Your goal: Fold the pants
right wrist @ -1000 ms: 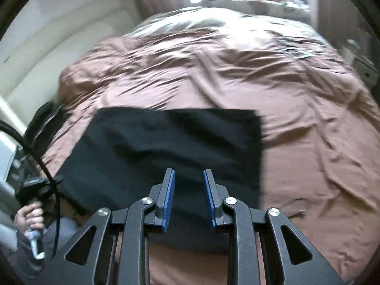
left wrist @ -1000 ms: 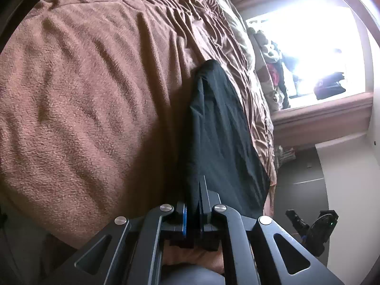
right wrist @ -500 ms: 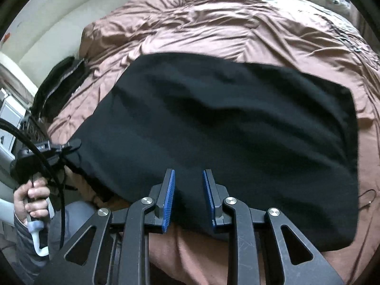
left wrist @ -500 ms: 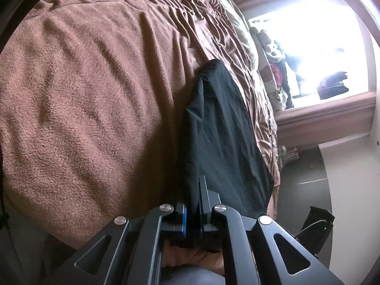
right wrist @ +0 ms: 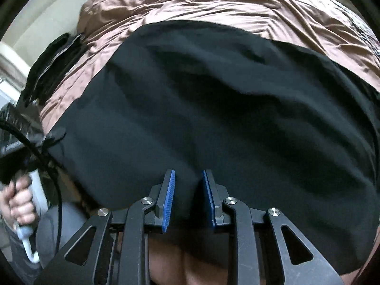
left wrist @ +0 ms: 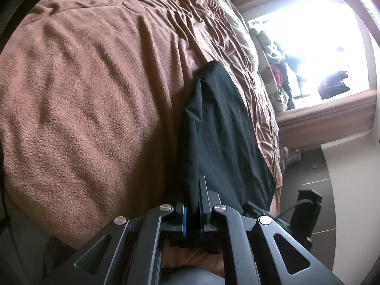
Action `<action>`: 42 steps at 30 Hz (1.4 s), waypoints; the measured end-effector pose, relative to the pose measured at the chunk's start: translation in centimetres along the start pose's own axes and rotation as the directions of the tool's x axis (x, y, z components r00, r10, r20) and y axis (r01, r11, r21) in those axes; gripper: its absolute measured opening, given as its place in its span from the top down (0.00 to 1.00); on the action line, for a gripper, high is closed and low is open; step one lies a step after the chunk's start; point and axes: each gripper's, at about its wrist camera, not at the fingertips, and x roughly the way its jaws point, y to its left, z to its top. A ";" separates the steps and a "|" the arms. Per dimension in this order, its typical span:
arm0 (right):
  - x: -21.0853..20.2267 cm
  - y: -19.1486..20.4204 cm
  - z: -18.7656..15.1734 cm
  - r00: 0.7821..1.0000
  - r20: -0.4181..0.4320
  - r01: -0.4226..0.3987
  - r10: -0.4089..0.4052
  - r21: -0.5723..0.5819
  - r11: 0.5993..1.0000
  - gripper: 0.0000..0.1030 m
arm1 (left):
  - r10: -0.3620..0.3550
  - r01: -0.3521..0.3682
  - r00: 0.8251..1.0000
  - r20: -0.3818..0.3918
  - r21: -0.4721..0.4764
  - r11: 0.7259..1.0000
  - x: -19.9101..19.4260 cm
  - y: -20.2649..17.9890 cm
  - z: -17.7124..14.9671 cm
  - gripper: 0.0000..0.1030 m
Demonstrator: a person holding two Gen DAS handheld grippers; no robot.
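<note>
Black pants [right wrist: 213, 106] lie folded flat on the brown bed cover [right wrist: 213, 2], reaching the bed's near edge. My right gripper [right wrist: 188, 173] hovers low over their near edge, open, its blue pads [right wrist: 169, 197] apart with black cloth showing in the gap. In the left wrist view the pants [left wrist: 220, 130] stretch away along the bed edge. My left gripper [left wrist: 193, 190] is shut on a bunched corner of them. That same gripper [right wrist: 14, 147] appears at the far left of the right wrist view, held by a hand [right wrist: 21, 201].
The fleecy brown blanket [left wrist: 83, 95] fills the left. A dark bag or garment [right wrist: 49, 64] lies on the bed's left side. A pile of clothes [left wrist: 275, 54] sits by the bright window. Dark floor [left wrist: 308, 171] lies beyond the bed. A black cable [right wrist: 54, 173] hangs by the hand.
My right gripper has come down and closer to the pants' near edge, so the black cloth now fills its view. The left gripper has kept its hold and stayed put.
</note>
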 end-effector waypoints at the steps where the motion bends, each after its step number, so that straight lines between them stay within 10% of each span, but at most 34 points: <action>1: 0.3 -0.4 0.5 1.000 0.000 0.013 -0.013 0.010 1.000 0.79 | 0.002 -0.002 1.000 0.000 -0.002 1.000 0.0 0.0 -0.1 0.94; 32: 5.4 -4.6 11.0 0.989 0.049 0.132 -0.141 0.160 0.978 0.83 | 0.013 -0.012 1.000 0.001 -0.055 0.998 -0.2 0.7 -0.3 0.94; 42: 0.6 -3.1 10.2 0.986 0.134 0.084 -0.104 0.144 0.986 0.83 | -0.005 0.005 1.000 0.001 -0.059 0.998 -0.3 1.0 0.0 0.94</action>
